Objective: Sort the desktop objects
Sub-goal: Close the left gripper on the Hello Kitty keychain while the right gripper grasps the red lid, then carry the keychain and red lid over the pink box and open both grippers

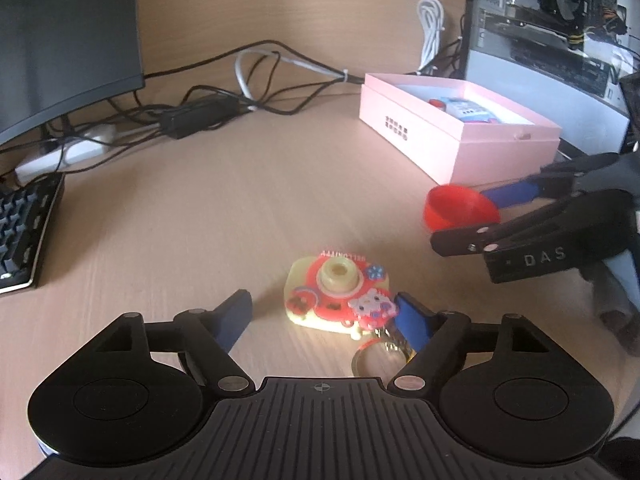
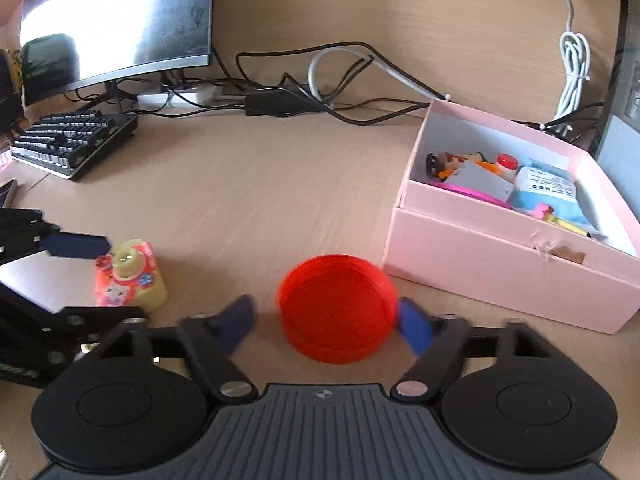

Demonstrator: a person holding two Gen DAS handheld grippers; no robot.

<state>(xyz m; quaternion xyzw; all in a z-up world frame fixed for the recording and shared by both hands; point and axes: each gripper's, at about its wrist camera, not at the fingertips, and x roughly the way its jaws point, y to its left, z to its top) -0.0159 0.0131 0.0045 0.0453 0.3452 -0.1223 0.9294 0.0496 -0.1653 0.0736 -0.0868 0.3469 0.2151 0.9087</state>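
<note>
Where the wooden worktop [image 2: 240, 184] runs off to the far left, a dark keyboard [image 2: 72, 142] sits below a curved monitor [image 2: 116, 20], with a tangle of black and white cables [image 2: 320, 76] trailing along the back edge. Nearer, the left hand-held gripper [image 1: 326, 314] has its blue-padded fingers spread apart on either side of a yellow and red toy camera [image 1: 336, 294], which lies flat on the worktop; the right pad sits just beside the cartoon charm and key ring [image 1: 376, 354] at the toy's corner, though contact cannot be confirmed. Further right, the right hand-held gripper [image 2: 330, 320] is also spread, its jaws flanking a red round dish [image 2: 338, 308]; the right pad looks to be touching the rim, the left pad stands a little apart. At the far right, an open pink box [image 2: 500, 272] rests on the worktop, already holding several small items, just beyond the red dish.
</note>
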